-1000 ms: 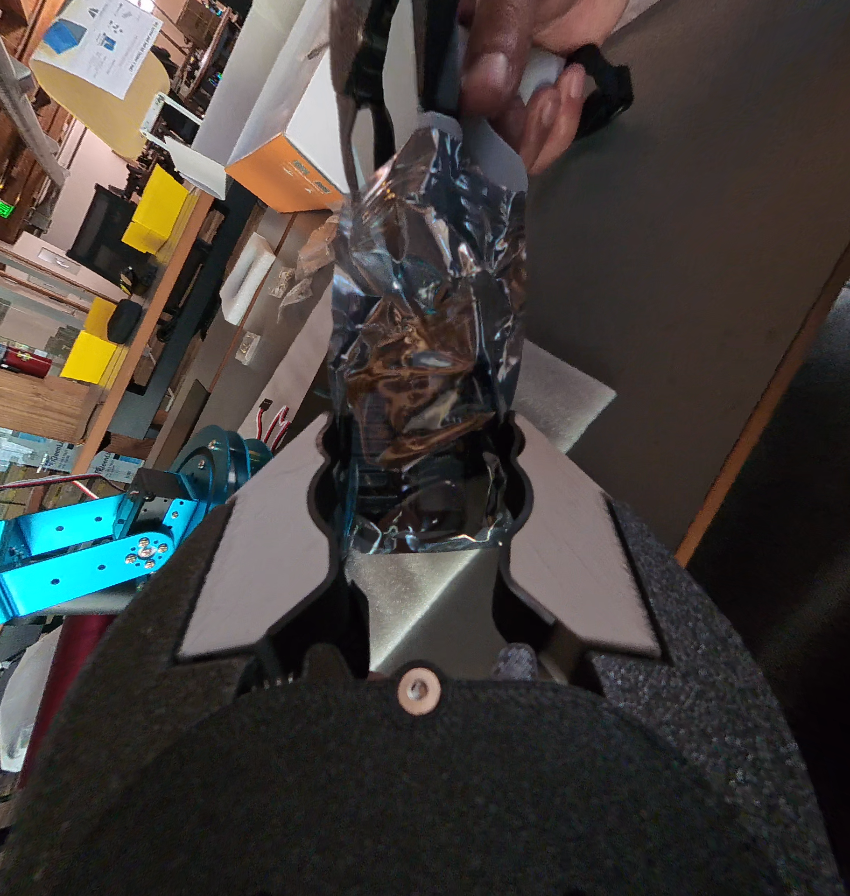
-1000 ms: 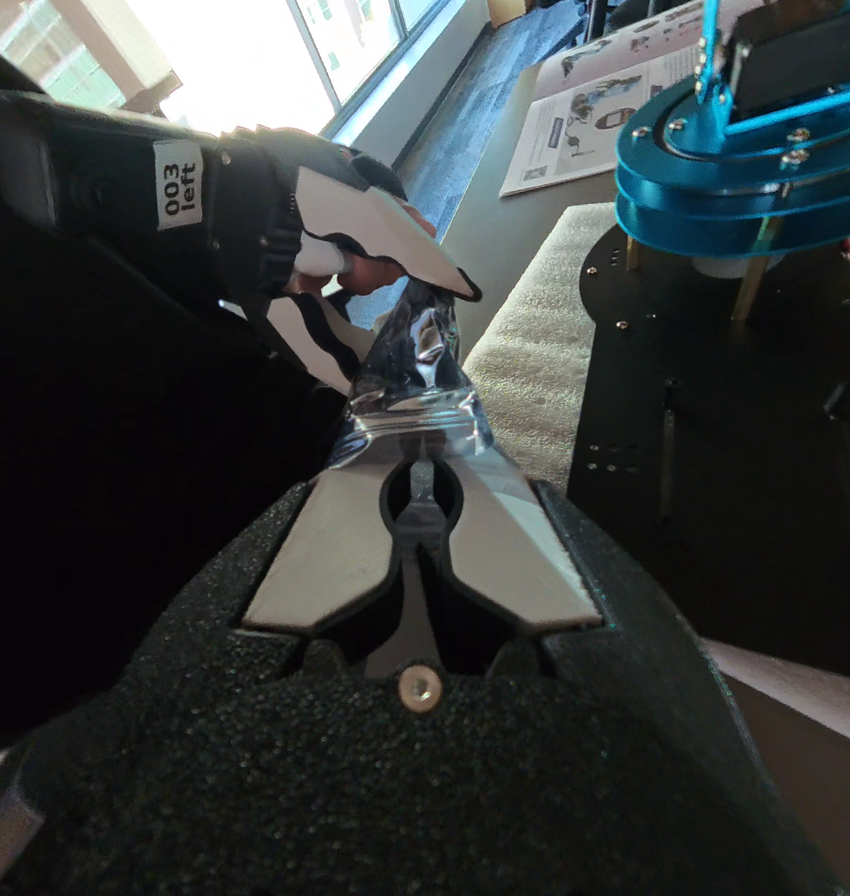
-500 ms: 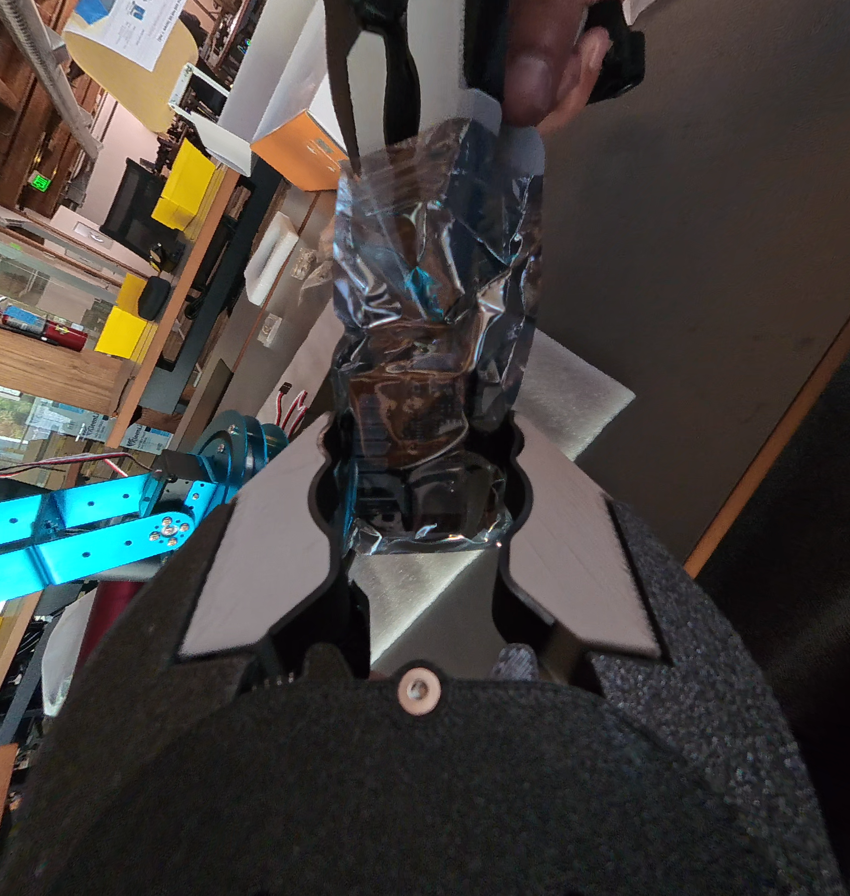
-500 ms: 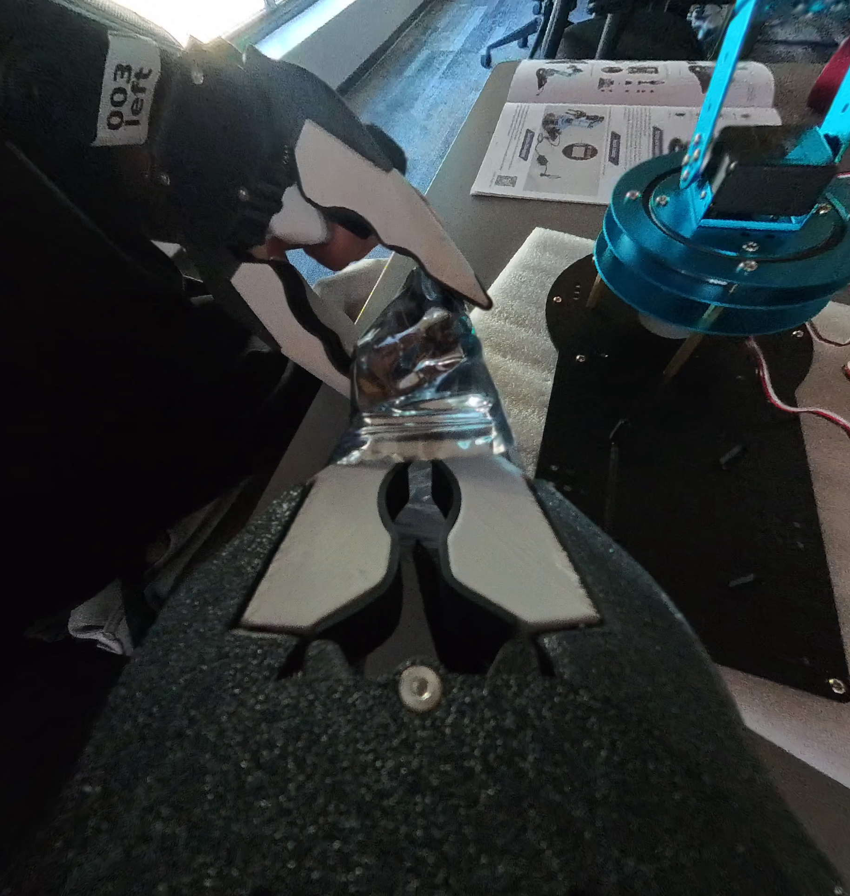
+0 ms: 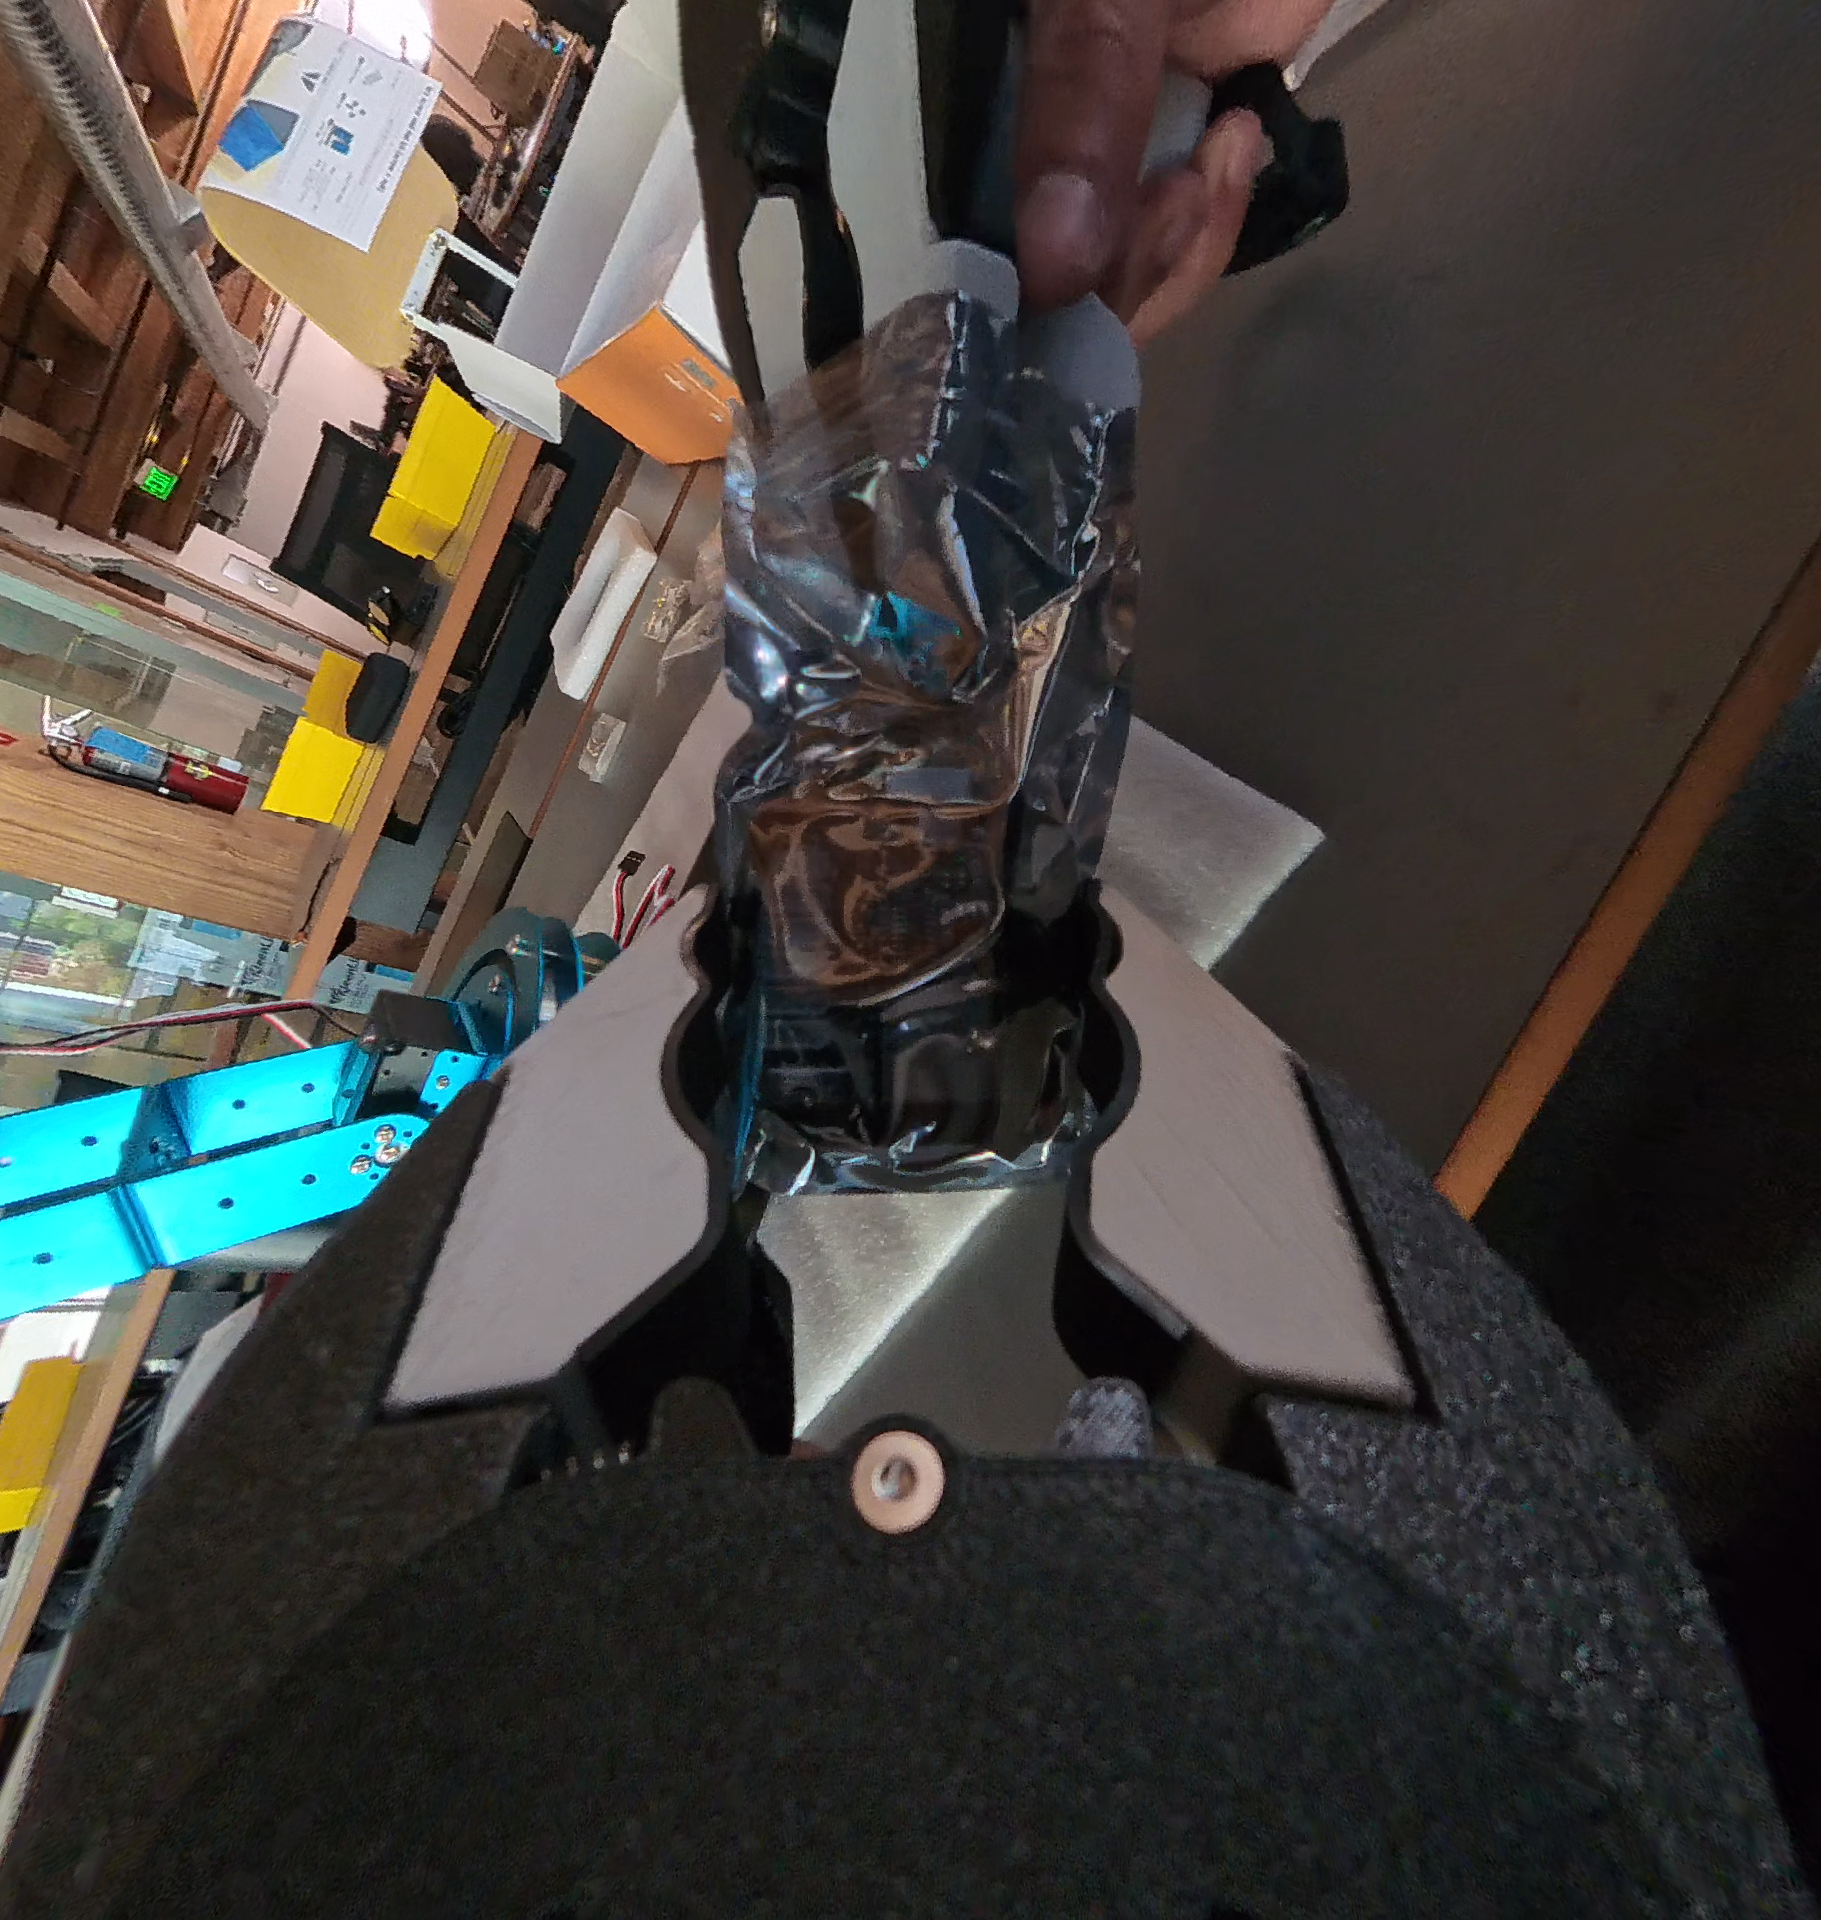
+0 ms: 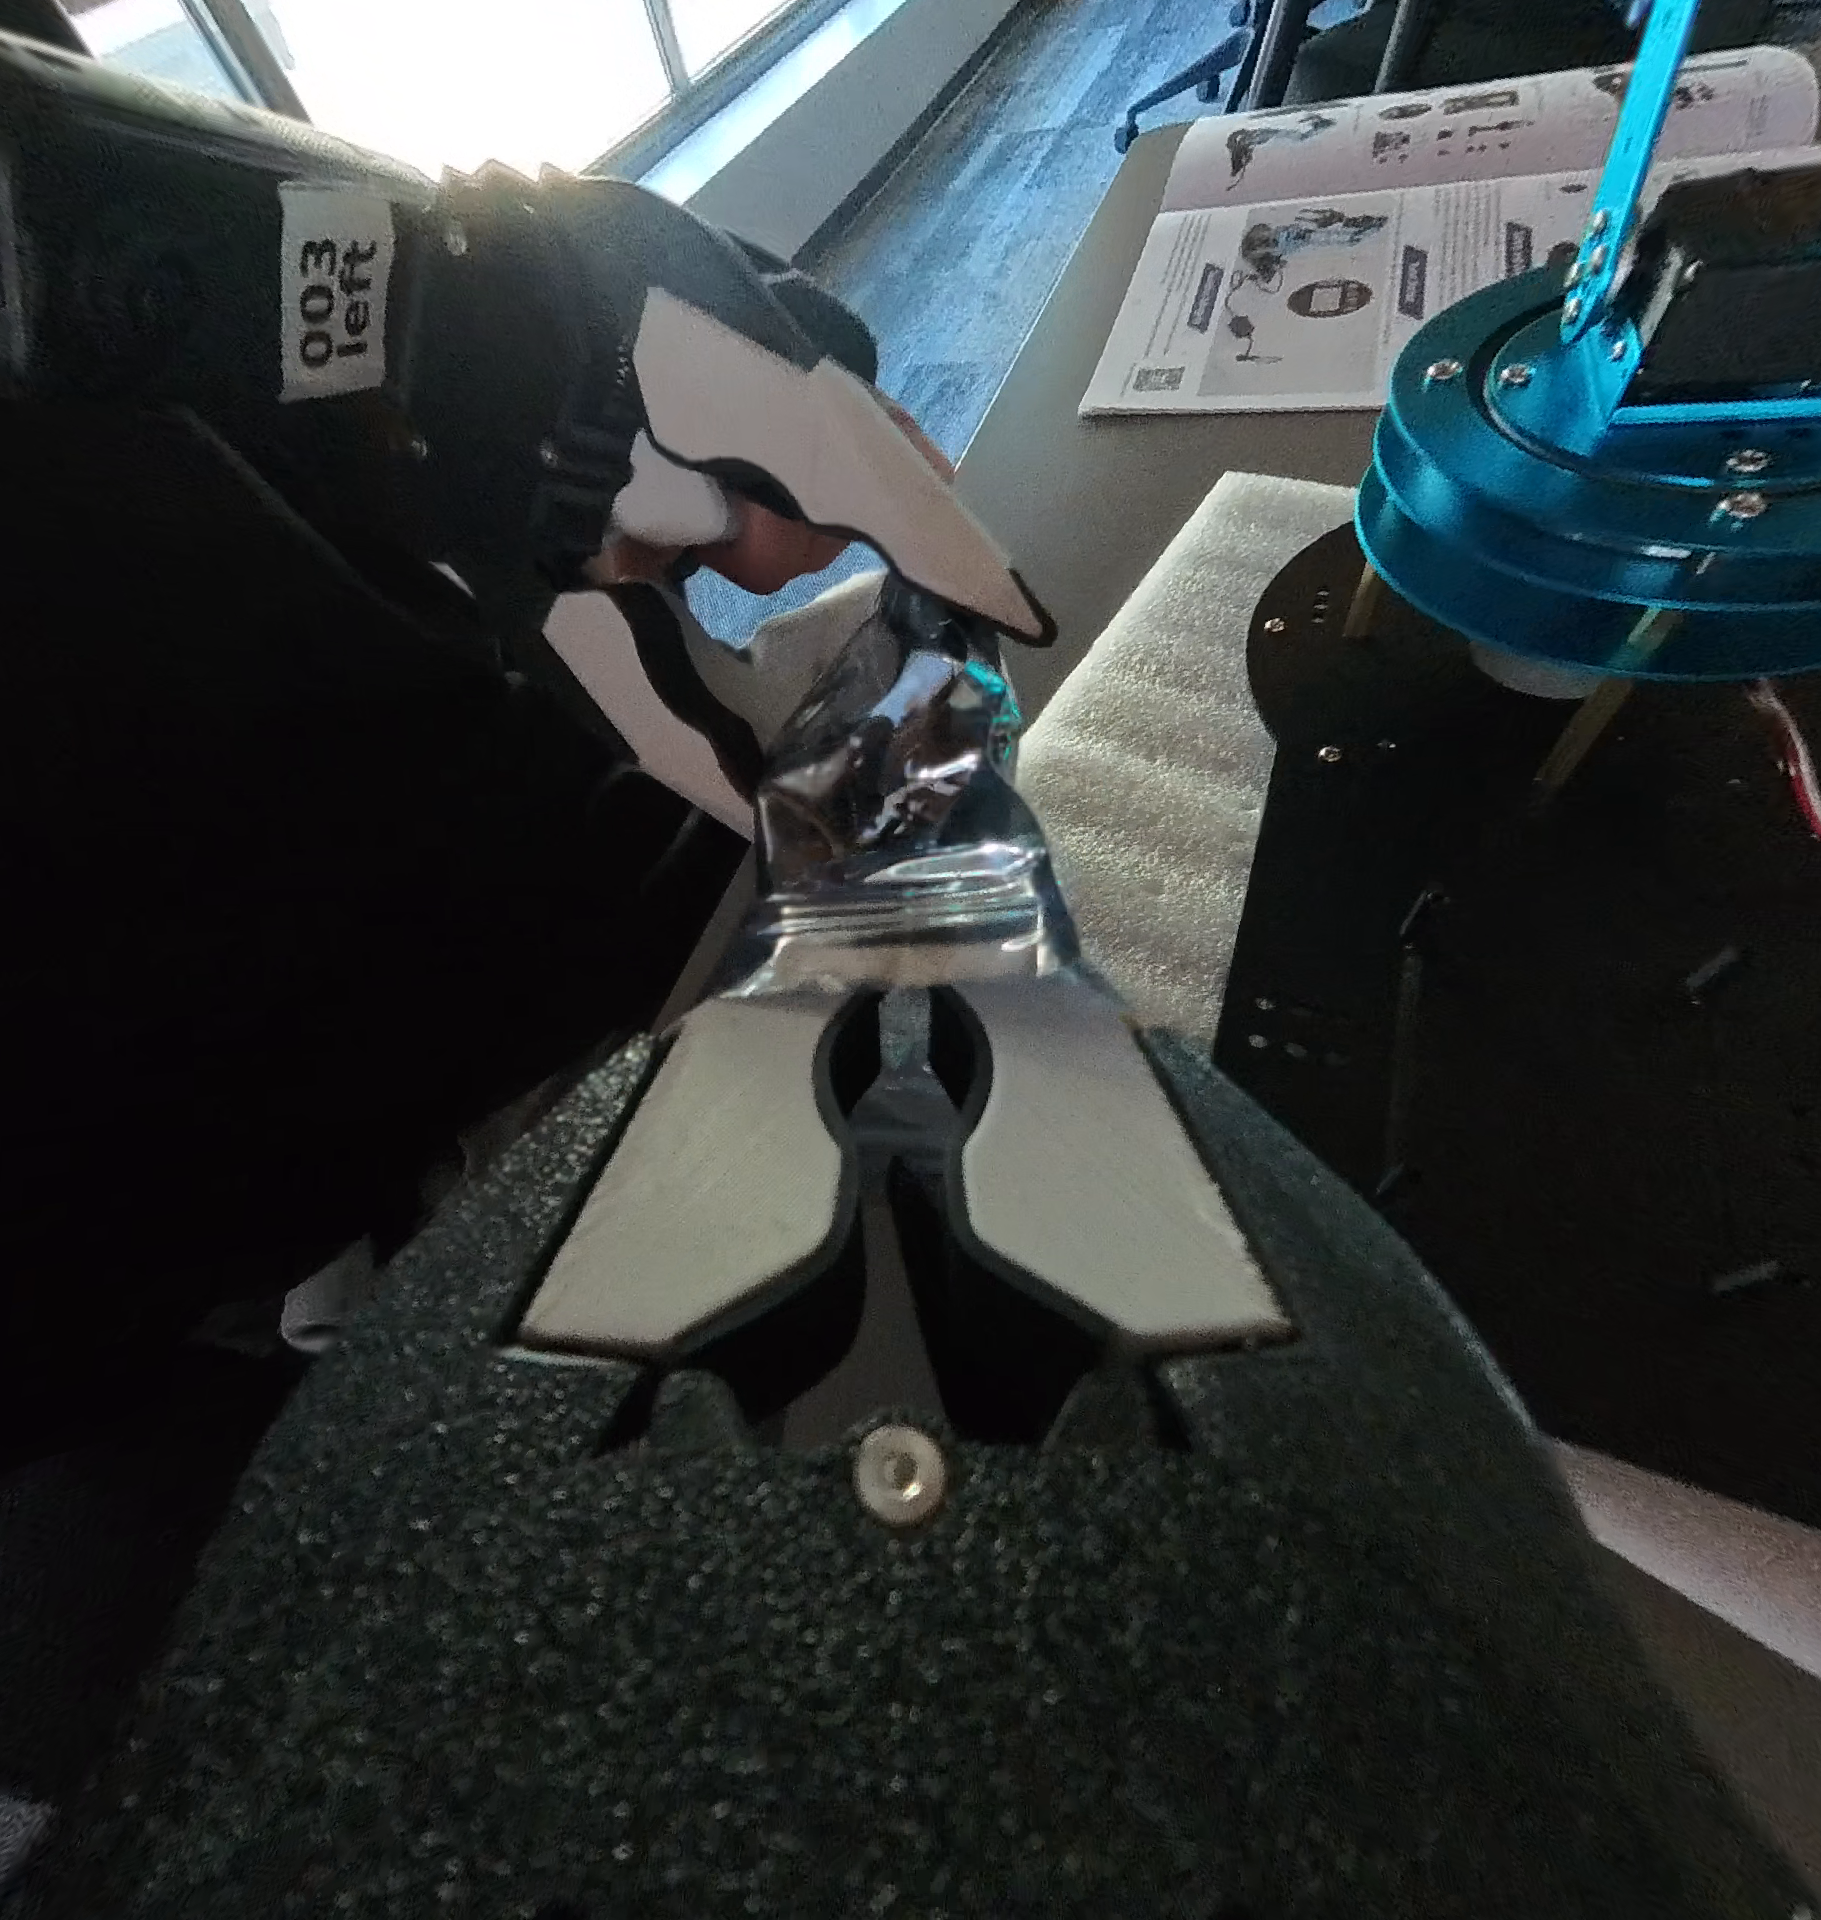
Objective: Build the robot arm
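Observation:
A crinkled silver foil bag (image 5: pixel 927 665) with a dark part inside hangs between both grippers above the table. My left gripper (image 5: pixel 901 935) is shut on the bag's lower, bulky end, with its fingers wide around it. My right gripper (image 6: pixel 911 997) is shut on the bag's flat sealed edge (image 6: pixel 906 925). In the left wrist view the right gripper (image 5: pixel 927 312) pinches the far end, with a person's hand (image 5: pixel 1093 156) behind it. In the right wrist view the left gripper (image 6: pixel 885 727) clamps the bag's far end.
A blue metal robot arm (image 6: pixel 1612 520) stands on a black baseplate (image 6: pixel 1508 1039) over white foam sheet (image 6: pixel 1145 727). An open booklet (image 6: pixel 1405 229) lies behind it. The arm (image 5: pixel 158 1174), an orange and white box (image 5: pixel 657 374) and the table edge (image 5: pixel 1612 935) show in the left wrist view. Both grippers' tips are close together, under 4 cm apart.
Both grippers keep their hold on the bag. The bag looks pulled straighter than a second ago. The right wrist view has swung, so the blue arm base sits farther right.

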